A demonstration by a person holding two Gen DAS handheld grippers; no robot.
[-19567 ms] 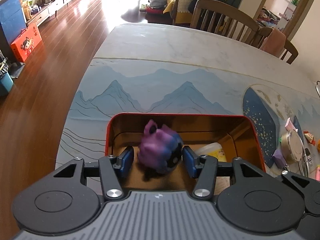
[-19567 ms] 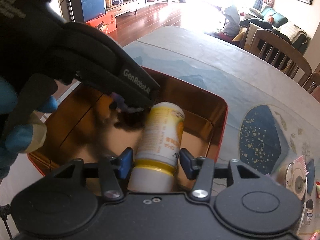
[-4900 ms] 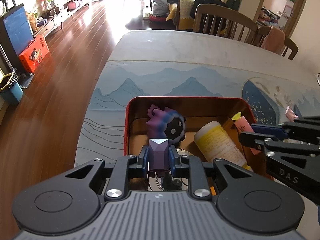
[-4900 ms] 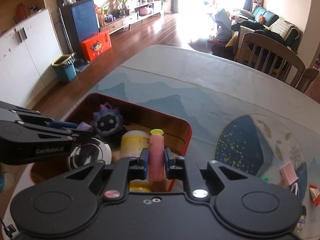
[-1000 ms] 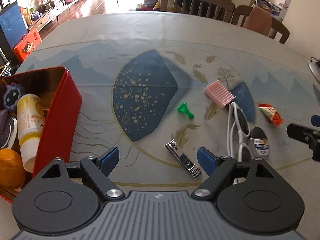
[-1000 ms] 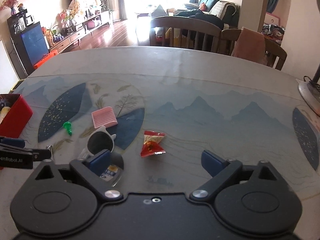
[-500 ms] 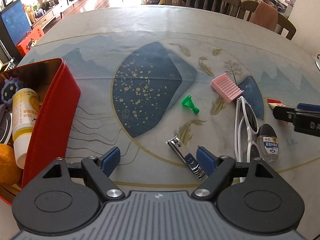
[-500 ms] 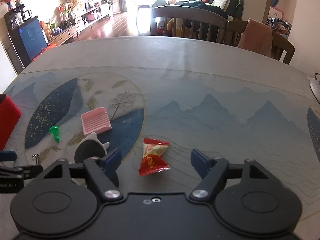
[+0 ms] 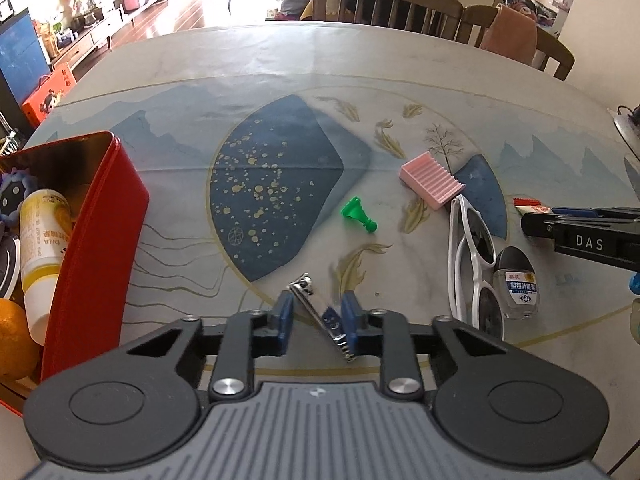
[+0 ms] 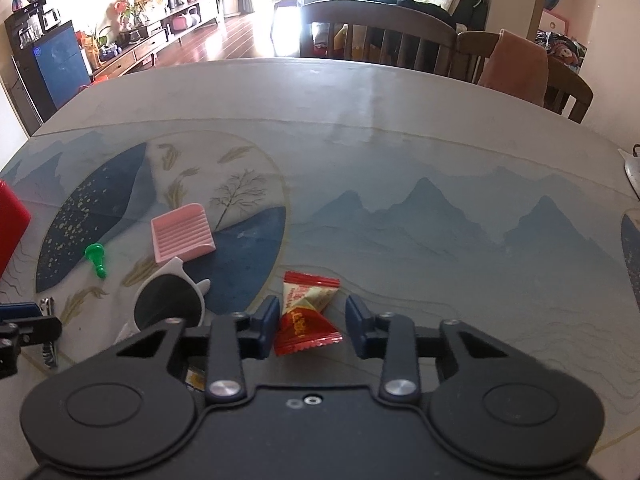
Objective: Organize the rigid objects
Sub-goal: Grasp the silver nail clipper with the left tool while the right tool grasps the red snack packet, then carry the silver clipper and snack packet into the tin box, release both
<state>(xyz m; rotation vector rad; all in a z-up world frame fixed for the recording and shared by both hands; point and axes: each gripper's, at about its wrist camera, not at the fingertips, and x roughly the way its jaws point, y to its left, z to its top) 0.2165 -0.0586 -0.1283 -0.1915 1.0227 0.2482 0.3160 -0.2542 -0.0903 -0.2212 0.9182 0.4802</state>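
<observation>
A red tin (image 9: 100, 248) at the left holds a yellow bottle (image 9: 42, 236), a purple plush toy (image 9: 12, 196) and an orange (image 9: 14, 340). My left gripper (image 9: 318, 318) is partly closed around a metal nail clipper (image 9: 324, 316) lying on the table; the clipper touches the right pad, with a gap at the left pad. My right gripper (image 10: 313, 322) is low over the table, its jaws partly closed on either side of a red candy wrapper (image 10: 306, 312), with gaps on both sides.
On the table lie a pink ridged block (image 9: 432, 178), a green pawn (image 9: 358, 214), white sunglasses (image 9: 472, 256) and a small clear bottle (image 9: 518, 284). Wooden chairs (image 10: 376, 36) stand at the far edge. The right gripper's finger (image 9: 580, 232) reaches in from the right.
Both grippers have moved forward and down and narrowed their jaws. The left now brackets the nail clipper, the right brackets the candy wrapper.
</observation>
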